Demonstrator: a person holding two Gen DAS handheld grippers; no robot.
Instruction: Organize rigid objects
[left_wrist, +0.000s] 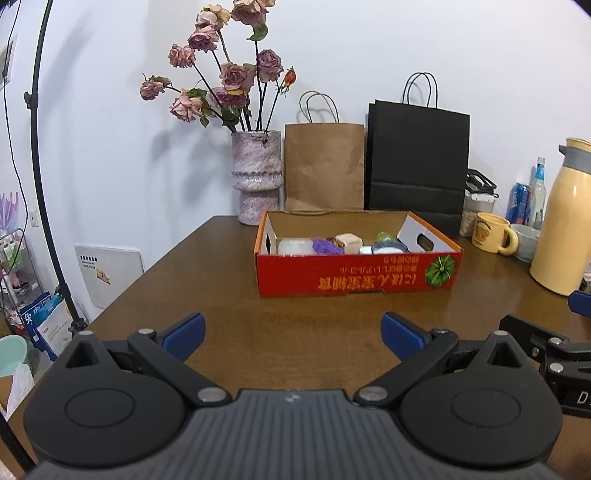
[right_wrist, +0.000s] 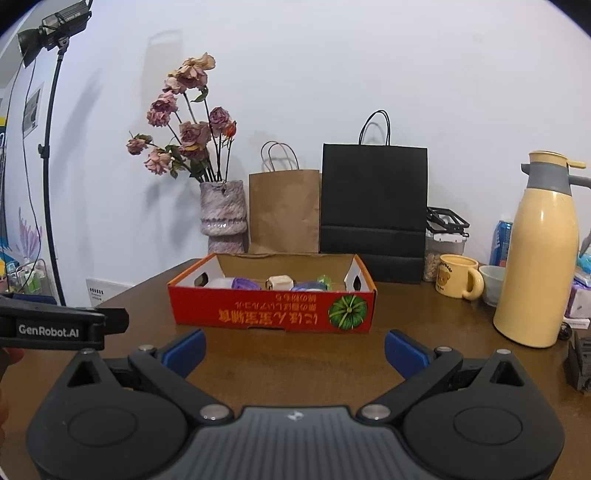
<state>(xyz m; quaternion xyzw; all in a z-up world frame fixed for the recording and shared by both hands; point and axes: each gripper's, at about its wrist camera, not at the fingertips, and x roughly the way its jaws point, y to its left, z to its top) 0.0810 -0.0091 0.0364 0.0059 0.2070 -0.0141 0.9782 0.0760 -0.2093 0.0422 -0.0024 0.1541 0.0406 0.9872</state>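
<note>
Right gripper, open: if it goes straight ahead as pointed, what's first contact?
Likely the near red wall of the cardboard box, dead ahead of the right gripper. Bare table lies between; depth is unclear.

box (left_wrist: 354, 275) red, orange print, green pumpkin | table (left_wrist: 221, 295) brown | vase (left_wrist: 256, 173) pink-white mottled | bags: kraft (left_wrist: 324, 166), black (left_wrist: 417, 158) | flask (right_wrist: 541, 258) yellow, grey top | mug (right_wrist: 456, 281) yellow

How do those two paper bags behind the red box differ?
The brown bag is shorter and narrower; the black bag stands taller and wider. The brown bag looks creased, the black bag smooth. The brown bag stands next to the vase, the black bag nearer the mug. Both stand upright against the wall with twin loop handles.
</note>
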